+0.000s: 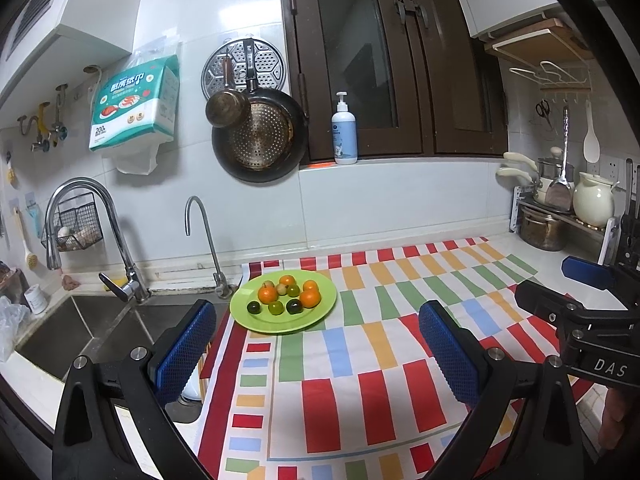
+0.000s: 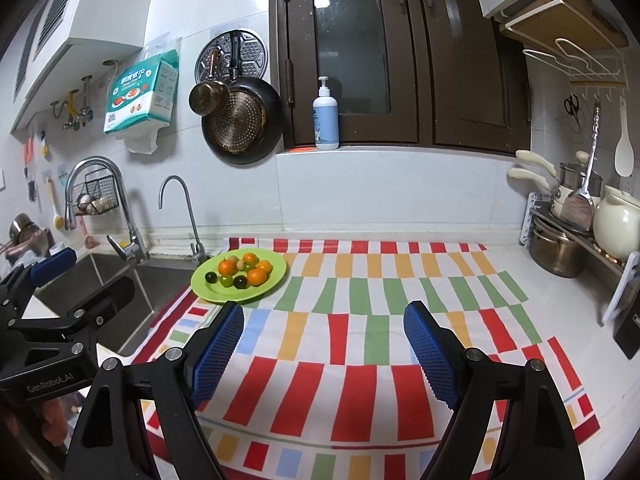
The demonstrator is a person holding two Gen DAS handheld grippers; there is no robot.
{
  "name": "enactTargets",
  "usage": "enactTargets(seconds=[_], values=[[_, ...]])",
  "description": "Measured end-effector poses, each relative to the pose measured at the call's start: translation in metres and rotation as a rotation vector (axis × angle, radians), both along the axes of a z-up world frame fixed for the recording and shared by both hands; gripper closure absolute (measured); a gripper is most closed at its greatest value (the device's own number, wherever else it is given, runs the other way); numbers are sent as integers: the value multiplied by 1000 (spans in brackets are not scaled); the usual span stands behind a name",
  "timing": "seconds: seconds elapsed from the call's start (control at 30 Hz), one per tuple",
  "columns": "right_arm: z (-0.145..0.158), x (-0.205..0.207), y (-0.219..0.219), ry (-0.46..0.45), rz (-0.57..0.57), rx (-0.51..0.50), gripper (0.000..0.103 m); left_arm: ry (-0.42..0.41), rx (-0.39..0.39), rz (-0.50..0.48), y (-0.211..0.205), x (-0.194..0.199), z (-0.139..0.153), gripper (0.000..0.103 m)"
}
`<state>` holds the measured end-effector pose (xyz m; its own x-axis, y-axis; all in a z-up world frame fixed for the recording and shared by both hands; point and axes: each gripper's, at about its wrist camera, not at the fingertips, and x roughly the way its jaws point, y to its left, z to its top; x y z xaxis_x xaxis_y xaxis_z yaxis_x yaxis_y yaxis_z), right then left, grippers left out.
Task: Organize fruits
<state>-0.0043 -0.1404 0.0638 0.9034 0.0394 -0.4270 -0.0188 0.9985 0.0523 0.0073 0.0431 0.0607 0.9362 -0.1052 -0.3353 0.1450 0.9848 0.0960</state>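
A green plate (image 1: 320,312) (image 2: 276,276) sits on the striped cloth beside the sink. It holds several small fruits: oranges (image 1: 267,293) (image 2: 257,277), green ones (image 1: 275,307) (image 2: 226,280) and dark ones (image 1: 294,306) (image 2: 240,281). My left gripper (image 1: 318,322) is open and empty, held above the cloth in front of the plate. My right gripper (image 2: 324,326) is open and empty, to the right of the plate and nearer me. The right gripper also shows at the right edge of the left wrist view (image 1: 568,288). The left gripper shows at the left edge of the right wrist view (image 2: 80,284).
A steel sink (image 1: 88,332) (image 2: 100,292) with two taps lies left of the plate. A colourful striped cloth (image 1: 380,360) (image 2: 380,320) covers the counter. A rack with pots and a cream jug (image 1: 592,204) (image 2: 616,224) stands at the right. A soap bottle (image 1: 344,132) stands on the window sill.
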Motion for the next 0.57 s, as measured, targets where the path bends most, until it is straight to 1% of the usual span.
enactTargets(seconds=[0.33, 0.57], values=[[-1, -2, 1, 3, 2, -1, 20, 5, -7, 2, 0, -2, -1, 0], [-6, 0, 1, 15, 6, -4, 20, 27, -14, 6, 0, 5, -4, 0]])
